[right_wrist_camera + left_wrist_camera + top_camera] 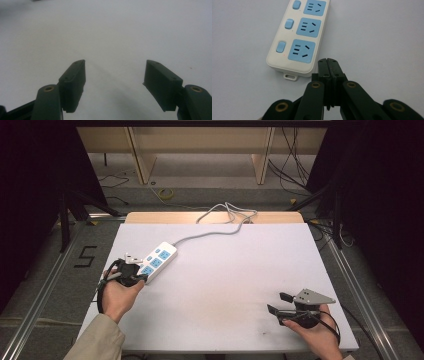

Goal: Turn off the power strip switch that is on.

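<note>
Near the tabletop's point(225, 285) front right corner, the right tool point(278, 303) rests in the person's hand with its jaws spread wide and nothing between them; the right gripper view looks along them point(113, 82) at bare white surface. A grey three-cornered plate sits on top of this tool.

Toward the left edge, a little farther in from the front, the left tool point(141, 278) is held by the other hand, whose beige sleeve point(97, 340) comes in from the front left corner. Its jaws are pressed together with nothing pinched, and in the left gripper view the tool point(328, 61) has its closed tips just beside the near end of the power strip point(298, 37), at the corner by the nearest blue socket; whether they touch it cannot be told.

The white power strip point(157, 260) lies flat near the left edge, slanting away toward the far edge, with blue sockets and blue switches. Its grey cord point(215, 232) runs on across the tabletop and over the far edge in loose loops.
</note>
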`<state>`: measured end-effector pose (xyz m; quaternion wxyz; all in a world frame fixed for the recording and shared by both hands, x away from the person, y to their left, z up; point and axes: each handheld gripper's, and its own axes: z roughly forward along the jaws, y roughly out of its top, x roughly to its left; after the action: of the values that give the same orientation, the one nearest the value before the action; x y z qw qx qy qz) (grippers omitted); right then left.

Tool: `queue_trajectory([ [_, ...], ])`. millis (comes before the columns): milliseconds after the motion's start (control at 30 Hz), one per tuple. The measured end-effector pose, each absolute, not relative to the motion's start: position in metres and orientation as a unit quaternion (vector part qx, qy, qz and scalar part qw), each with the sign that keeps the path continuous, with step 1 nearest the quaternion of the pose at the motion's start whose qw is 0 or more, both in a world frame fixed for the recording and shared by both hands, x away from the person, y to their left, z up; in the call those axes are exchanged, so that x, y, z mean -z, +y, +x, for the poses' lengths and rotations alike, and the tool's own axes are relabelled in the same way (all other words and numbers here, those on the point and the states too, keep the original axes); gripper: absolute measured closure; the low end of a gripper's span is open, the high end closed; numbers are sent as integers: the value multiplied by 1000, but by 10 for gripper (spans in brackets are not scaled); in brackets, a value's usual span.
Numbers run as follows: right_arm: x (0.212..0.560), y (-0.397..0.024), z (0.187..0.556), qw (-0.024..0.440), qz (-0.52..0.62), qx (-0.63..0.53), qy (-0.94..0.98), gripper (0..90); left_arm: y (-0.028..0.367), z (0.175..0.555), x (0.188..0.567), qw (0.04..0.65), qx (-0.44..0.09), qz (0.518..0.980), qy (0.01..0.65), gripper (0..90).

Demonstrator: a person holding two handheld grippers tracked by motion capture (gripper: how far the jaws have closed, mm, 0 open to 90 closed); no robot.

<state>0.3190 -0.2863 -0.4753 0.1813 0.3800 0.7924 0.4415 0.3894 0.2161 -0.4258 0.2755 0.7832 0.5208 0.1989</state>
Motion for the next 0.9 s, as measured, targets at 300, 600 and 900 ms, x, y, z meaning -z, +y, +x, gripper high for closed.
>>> queue_trajectory([
  [300,475,-286,319,182,380,-442,792,345,218,392,425,273,-204,782,522,897],
  [600,475,-286,319,183,379,-442,792,345,222,394,423,273,-208,779,525,897],
  [900,475,-286,319,183,379,-442,792,344,227,397,423,273,-210,775,529,897],
])
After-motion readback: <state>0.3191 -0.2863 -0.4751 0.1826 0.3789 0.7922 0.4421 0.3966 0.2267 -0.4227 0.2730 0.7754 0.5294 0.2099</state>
